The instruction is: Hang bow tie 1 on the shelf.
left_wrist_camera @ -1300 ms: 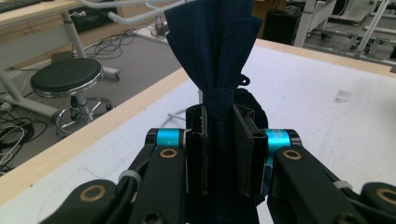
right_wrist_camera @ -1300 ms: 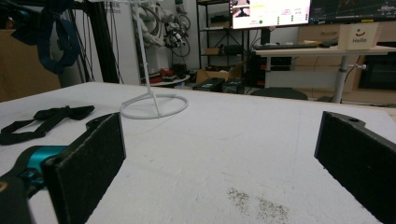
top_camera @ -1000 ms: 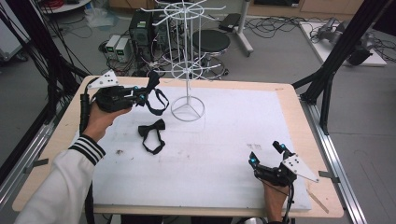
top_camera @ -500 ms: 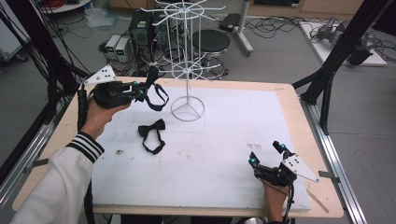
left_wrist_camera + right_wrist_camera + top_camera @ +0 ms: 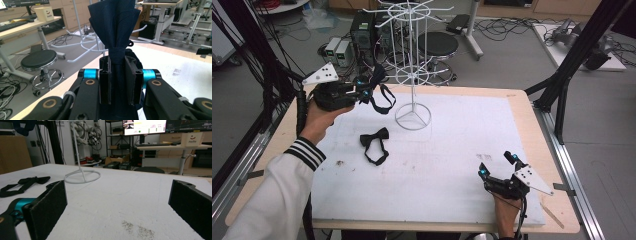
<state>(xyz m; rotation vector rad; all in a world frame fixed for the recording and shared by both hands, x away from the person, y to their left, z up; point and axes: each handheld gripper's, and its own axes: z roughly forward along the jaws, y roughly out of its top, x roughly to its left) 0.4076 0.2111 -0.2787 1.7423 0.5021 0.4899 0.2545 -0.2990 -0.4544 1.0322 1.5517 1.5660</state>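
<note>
My left claw is pinching the navy bow tie at its knot; I'd lift its strap over a far rack hook slowly; right claw rests wide.

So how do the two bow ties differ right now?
The held bow tie is clamped at its knot in the left gripper, lifted beside the white rack; the lying bow tie rests flat, untouched, on the table. Both are dark with strap loops.

Navy bow tie in black left gripper; black bow tie on white table; white wire rack; black-and-white striped cuff.
</note>
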